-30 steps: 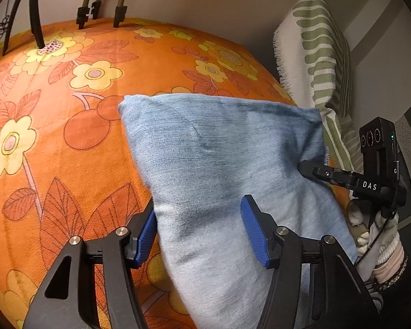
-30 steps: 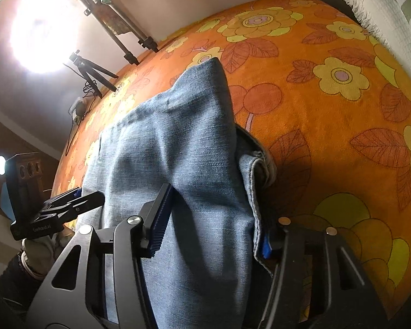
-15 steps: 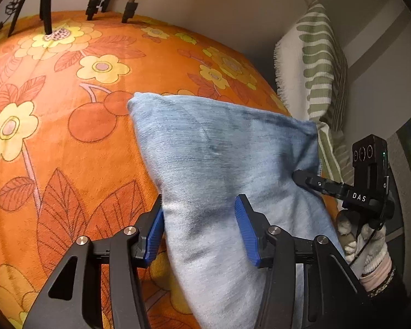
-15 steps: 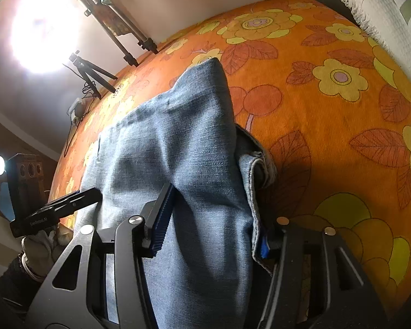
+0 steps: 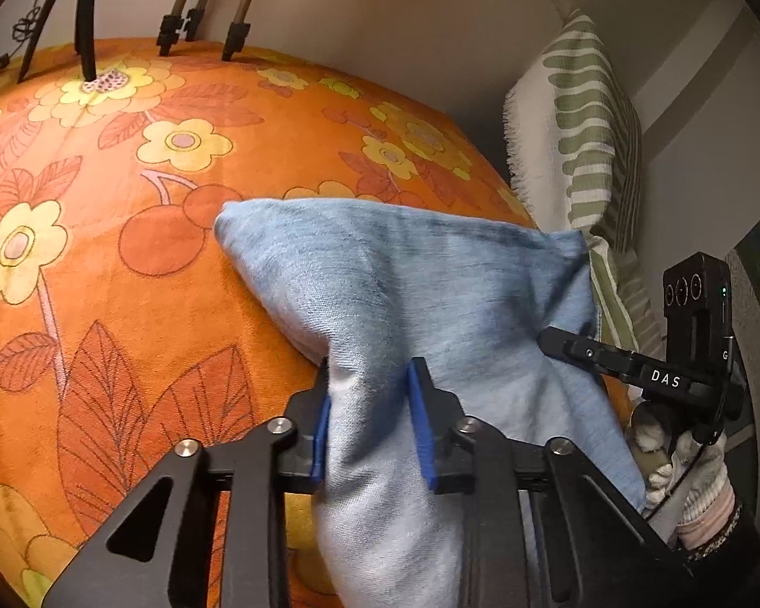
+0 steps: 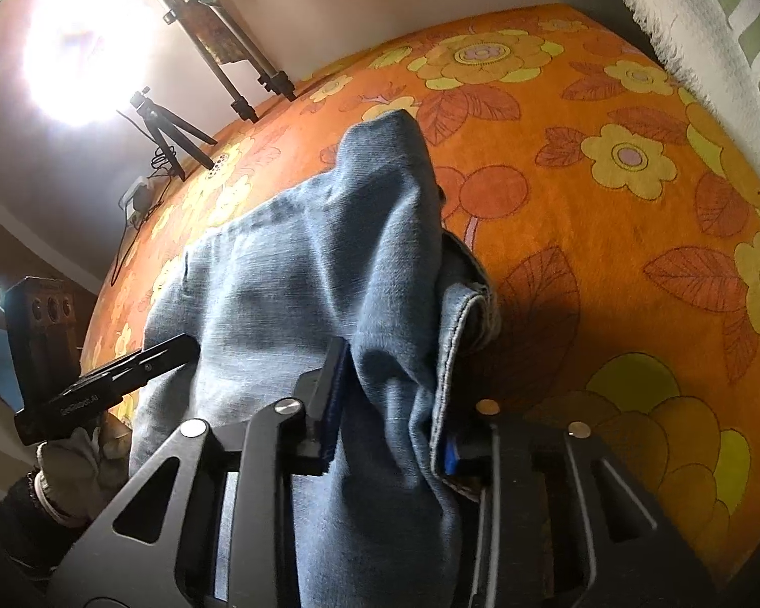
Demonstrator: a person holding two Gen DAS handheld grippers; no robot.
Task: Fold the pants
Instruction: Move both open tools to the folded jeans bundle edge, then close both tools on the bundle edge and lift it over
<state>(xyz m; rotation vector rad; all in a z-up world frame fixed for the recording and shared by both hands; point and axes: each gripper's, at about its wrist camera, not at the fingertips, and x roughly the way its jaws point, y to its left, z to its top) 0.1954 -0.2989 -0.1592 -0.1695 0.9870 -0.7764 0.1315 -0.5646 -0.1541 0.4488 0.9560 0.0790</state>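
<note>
Light blue denim pants (image 5: 405, 278) lie folded on an orange flowered bedspread (image 5: 101, 253). My left gripper (image 5: 372, 415) is shut on the near edge of the pants, the cloth bunched between its blue pads. My right gripper (image 6: 395, 405) is shut on the other near corner of the pants (image 6: 329, 263), where a stitched hem (image 6: 461, 314) hangs beside the right pad. In the left wrist view the right gripper (image 5: 633, 359) shows at the pants' right edge. In the right wrist view the left gripper (image 6: 106, 380) shows at their left edge. The near part of the pants is lifted and creased.
A white and green striped pillow (image 5: 582, 142) leans on the wall at the bed's right side. Tripod legs (image 5: 197, 30) stand on the far edge of the bed. A bright lamp (image 6: 71, 45) and more tripods (image 6: 177, 131) are at the far left in the right wrist view.
Both grippers have closed from open onto the near edge of the pants. The cloth has bunched up and risen between the pads.
</note>
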